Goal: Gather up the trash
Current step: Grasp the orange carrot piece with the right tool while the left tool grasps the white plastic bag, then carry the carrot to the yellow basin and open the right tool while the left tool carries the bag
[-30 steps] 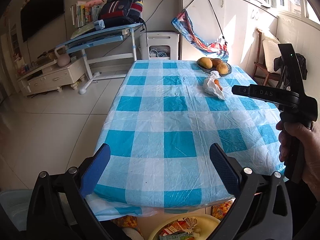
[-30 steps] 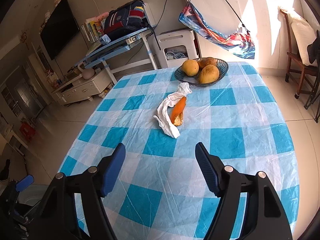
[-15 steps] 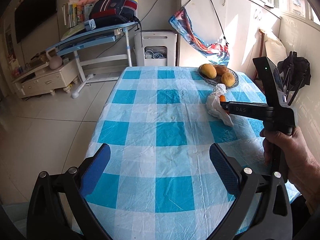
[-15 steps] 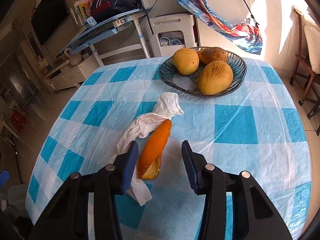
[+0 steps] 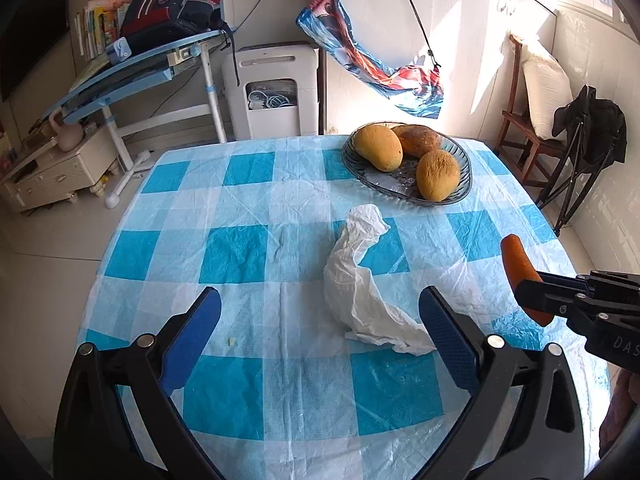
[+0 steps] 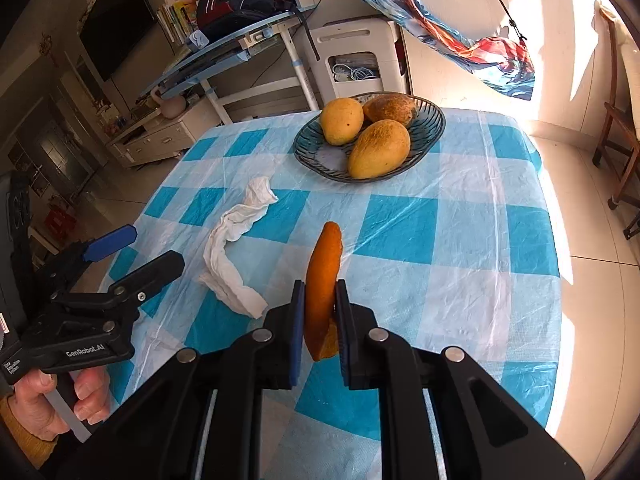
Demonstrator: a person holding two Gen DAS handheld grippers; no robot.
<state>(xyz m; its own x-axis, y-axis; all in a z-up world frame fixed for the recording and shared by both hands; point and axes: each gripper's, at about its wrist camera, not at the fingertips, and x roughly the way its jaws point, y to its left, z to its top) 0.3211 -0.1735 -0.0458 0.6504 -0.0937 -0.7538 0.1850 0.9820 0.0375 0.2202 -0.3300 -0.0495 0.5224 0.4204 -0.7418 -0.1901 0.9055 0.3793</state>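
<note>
A: The tablecloth (image 5: 248, 248) is a check of blue and pale white squares; the crumpled tissue (image 5: 360, 280) is plain white.

B: The peel (image 6: 322, 272) is orange, the 3 mangoes (image 6: 378, 148) yellow with brown speckles, in a dark ribbed bowl (image 6: 434, 120).

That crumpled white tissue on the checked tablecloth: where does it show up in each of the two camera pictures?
Left wrist view: the white tissue lies near the middle, just ahead of the open left gripper, nearer its right finger.
Right wrist view: the tissue lies left of centre, between the left gripper and the orange peel clamped in the right gripper.
Shared landmark: the fruit bowl, beyond the tissue in both.
</note>
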